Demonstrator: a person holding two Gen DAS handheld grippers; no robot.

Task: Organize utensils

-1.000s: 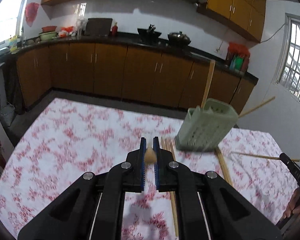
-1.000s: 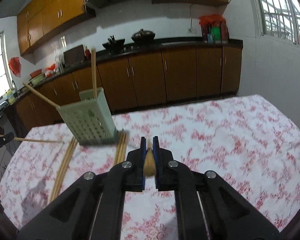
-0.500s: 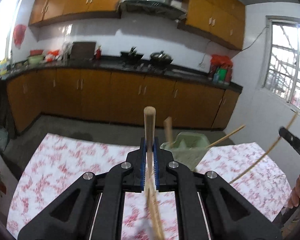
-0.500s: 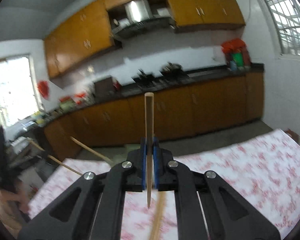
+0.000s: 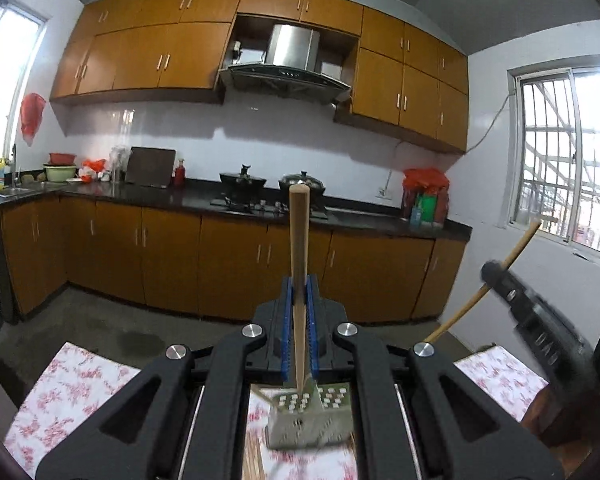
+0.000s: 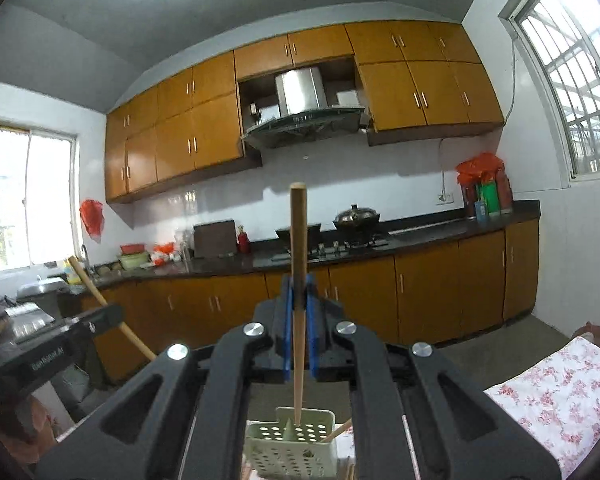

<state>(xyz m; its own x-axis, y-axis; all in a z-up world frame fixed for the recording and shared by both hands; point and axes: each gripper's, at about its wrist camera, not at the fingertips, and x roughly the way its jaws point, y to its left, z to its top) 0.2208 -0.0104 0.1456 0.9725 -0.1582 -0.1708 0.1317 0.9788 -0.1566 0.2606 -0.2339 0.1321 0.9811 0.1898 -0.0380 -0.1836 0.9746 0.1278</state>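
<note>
Now both chopsticks are lifted off the tabletop and stood upright: the left claw [image 5: 300, 320] is clamped on one chopstick [image 5: 299, 248], the right claw [image 6: 298, 320] on another [image 6: 299, 248], tips poised above the holder [image 6: 292, 446] below, ready for lowering.

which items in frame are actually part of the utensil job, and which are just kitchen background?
Job:
- left gripper, shut on a wooden chopstick
- right gripper, shut on another chopstick
- pale green perforated utensil holder below them
- floral tablecloth

Background:
- lidded pot on the stove
- range hood
- red plastic bags
- wooden cabinets
</note>
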